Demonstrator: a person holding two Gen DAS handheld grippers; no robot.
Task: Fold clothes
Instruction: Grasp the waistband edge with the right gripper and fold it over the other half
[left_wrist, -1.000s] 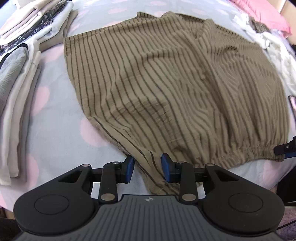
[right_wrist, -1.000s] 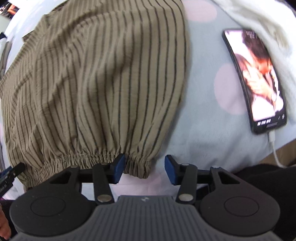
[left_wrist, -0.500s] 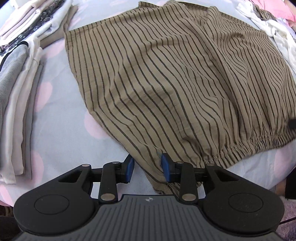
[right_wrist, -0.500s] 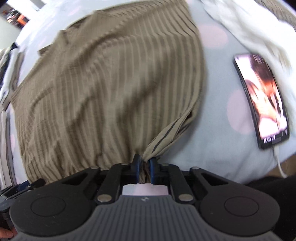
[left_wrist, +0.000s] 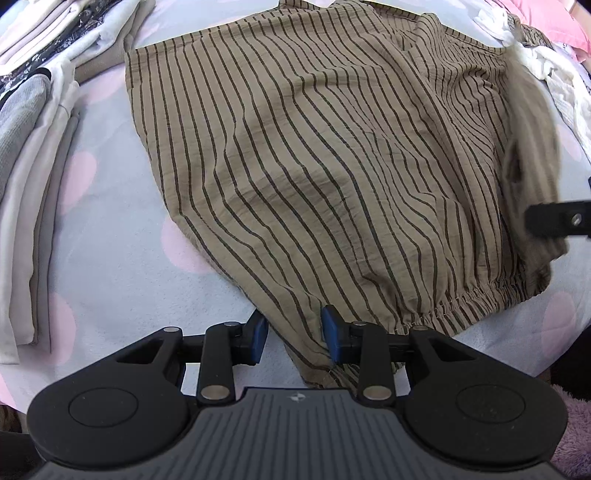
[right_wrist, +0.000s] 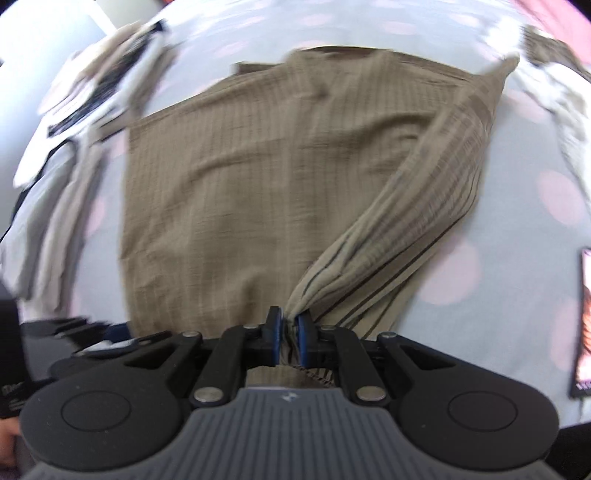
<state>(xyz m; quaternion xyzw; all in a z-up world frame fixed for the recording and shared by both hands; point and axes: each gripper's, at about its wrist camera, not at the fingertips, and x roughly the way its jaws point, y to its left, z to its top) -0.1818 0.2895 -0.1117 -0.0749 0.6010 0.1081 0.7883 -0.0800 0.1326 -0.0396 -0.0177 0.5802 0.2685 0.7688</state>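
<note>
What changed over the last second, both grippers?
The right gripper closed its jaws on the hem corner of the striped garment, then lifted it up and over toward the garment's middle, starting a fold. The left gripper stayed open, straddling the near-left hem without gripping. The folded stack and phone haven't moved.

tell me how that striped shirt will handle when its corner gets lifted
Probably floppy: the shirt drapes in a limp fold from the shut right claw. Likely light, since a pinched corner raises the side. It may bunch, as its gathered hem already puckers.
</note>
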